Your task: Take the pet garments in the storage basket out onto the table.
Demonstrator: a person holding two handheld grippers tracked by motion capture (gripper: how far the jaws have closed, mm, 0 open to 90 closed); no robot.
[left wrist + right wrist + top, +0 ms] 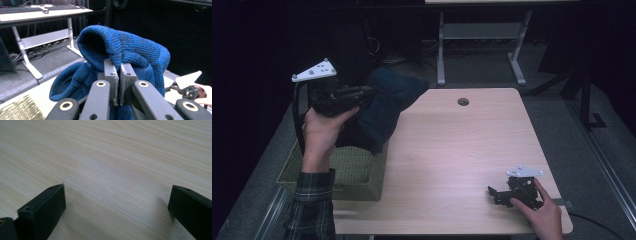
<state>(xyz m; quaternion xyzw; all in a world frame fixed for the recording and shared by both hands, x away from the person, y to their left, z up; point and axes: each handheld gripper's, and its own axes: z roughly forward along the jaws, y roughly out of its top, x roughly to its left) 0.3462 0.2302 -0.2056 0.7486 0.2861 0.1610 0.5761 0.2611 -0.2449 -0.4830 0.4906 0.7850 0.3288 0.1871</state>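
Knitwear (130, 50) bunches in the clamped left gripper (118, 82), hiding its lower part; right gripper (117, 205) spread wide.

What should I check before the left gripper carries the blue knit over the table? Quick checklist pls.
1. Left gripper shut on the blue knit garment: ok, a fold is pinched between its jaws.
2. Garment clear of the woven basket: cannot tell, its lower end hangs at the basket's rim in the high view.
3. Landing area on the table bare: ok, open wood ahead of the garment.
4. Right gripper out of the path: ok, it sits low at the table's near right corner.
5. Right gripper ready to assist: ok, its jaws stand wide apart over bare wood.
6. Grip depth: cannot tell, only a thin fold shows between the pads.
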